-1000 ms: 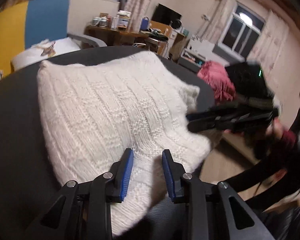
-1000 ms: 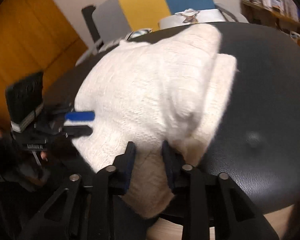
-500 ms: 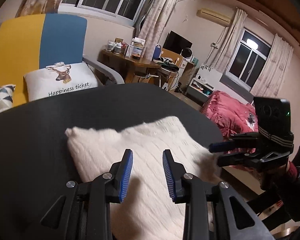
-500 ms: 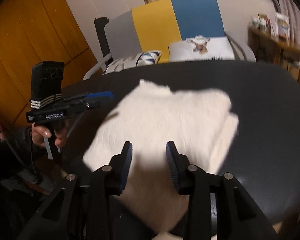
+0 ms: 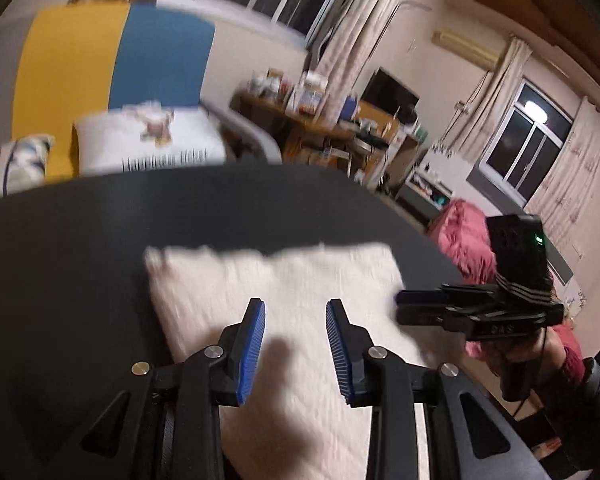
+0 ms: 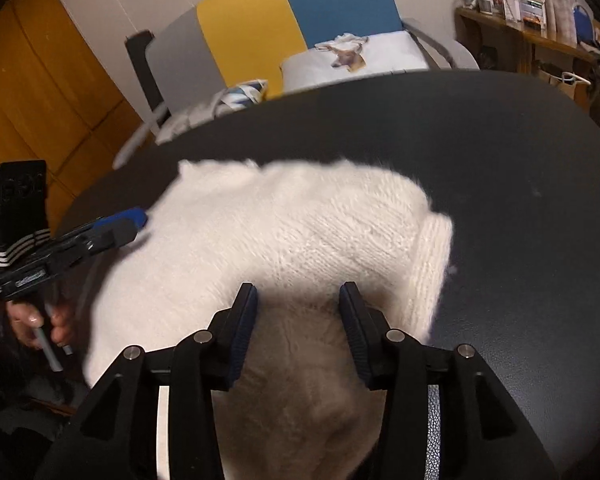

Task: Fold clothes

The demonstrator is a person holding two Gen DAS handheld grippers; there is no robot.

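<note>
**Two grippers hang over one folded white knit**

The left gripper has its two blue-padded fingers set moderately apart with nothing between them; they hover above the near part of the sweater without touching it. The right gripper has two dark fingers whose jaws are opening at this moment, also with nothing pinched between them, and the knit lies below in their shadow. In the left wrist view the right gripper comes in from the right, level with the sweater's right edge, held by a hand in a dark red cuff. In the right wrist view the left gripper reaches in from the left, its blue tip at the sweater's left edge, with a hand below it.

There is one garment: a cream-white knitted sweater, folded into a rough rectangle, lying flat on the near half of the dark rounded surface. A ribbed band shows along its right side in the right wrist view.

Beyond the surface stands one chair with grey, yellow and blue panels. Two cushions sit on it: a white cushion printed with a deer, and a patterned cushion beside it. Further back, a wooden desk is crowded with small items too blurred to count. A pink bedcover lies at the right.
</note>
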